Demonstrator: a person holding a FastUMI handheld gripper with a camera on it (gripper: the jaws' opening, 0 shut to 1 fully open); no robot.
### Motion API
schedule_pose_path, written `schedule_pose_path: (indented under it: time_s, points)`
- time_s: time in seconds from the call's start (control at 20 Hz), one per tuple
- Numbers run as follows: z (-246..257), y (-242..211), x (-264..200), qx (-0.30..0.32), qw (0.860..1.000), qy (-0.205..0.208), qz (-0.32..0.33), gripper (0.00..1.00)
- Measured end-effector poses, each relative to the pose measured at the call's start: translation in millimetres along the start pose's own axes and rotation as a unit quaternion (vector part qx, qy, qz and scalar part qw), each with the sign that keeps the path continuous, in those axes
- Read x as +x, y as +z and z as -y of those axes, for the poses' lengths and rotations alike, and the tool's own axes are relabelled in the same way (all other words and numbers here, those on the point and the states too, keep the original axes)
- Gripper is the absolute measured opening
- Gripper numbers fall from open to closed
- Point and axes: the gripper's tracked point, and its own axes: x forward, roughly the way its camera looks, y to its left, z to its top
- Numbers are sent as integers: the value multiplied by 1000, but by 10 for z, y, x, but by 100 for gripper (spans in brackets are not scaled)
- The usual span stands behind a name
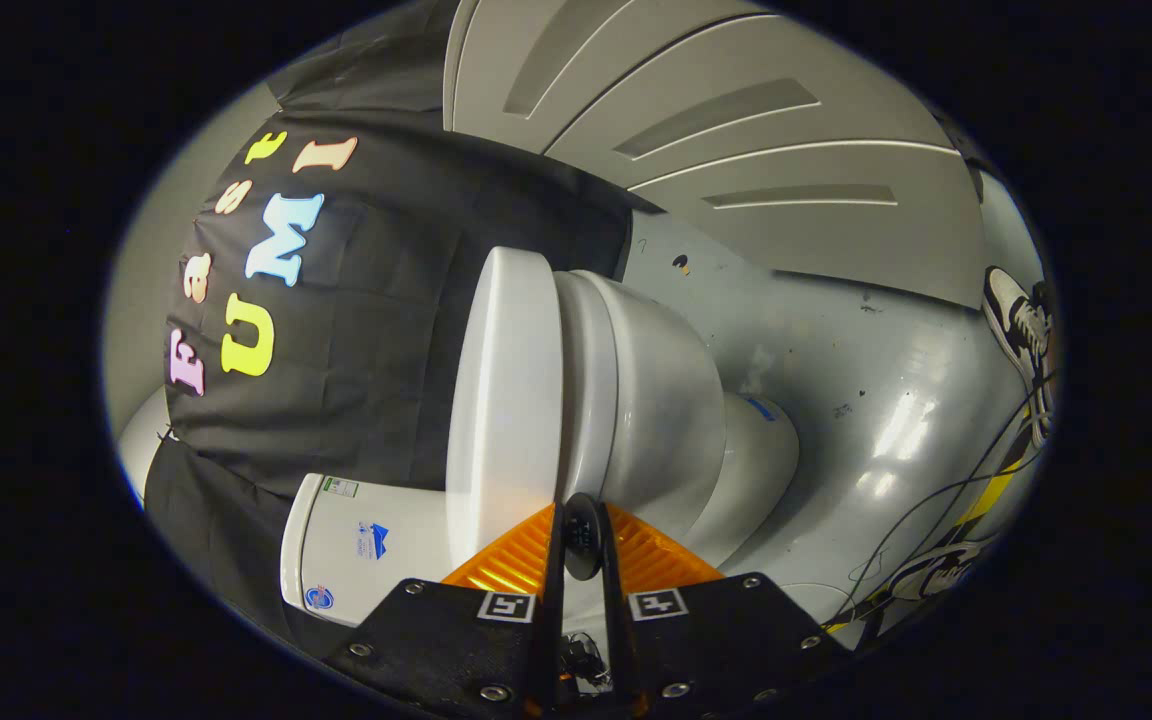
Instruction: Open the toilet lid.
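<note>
The gripper (581,540) is clenched: its two orange fingers (511,560) stand almost together, pinching a small dark rounded part between their tips; whether this is a tab on the lid or part of the tool cannot be told. The toilet lid (504,400) lies just ahead of the fingers, its white face to the left of them, resting shut against the seat (586,380) and bowl (666,410), which extend to the right. The tank (366,545) sits beside the left finger. The view is rolled sideways. Judged risk: the lid's smooth rim offers little purchase, so the fingers may slip off mid-lift and the lid drop back onto the seat. A cable (946,500) lies on the floor (866,340) beyond, well apart.
</note>
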Motion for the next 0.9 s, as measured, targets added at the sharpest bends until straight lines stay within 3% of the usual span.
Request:
schedule_pose_path:
  time_s: [0.15, 0.45, 0.6, 0.9]
  points:
    - [-31, -21, -20, 8, 1000, 11, 5, 1]
    - [-34, -16, -41, -25, 999, -18, 14, 0]
    - [-133, -21, -99, -76, 996, -42, 17, 0]
    - [-518, 7, -234, -139, 989, -46, 39, 0]
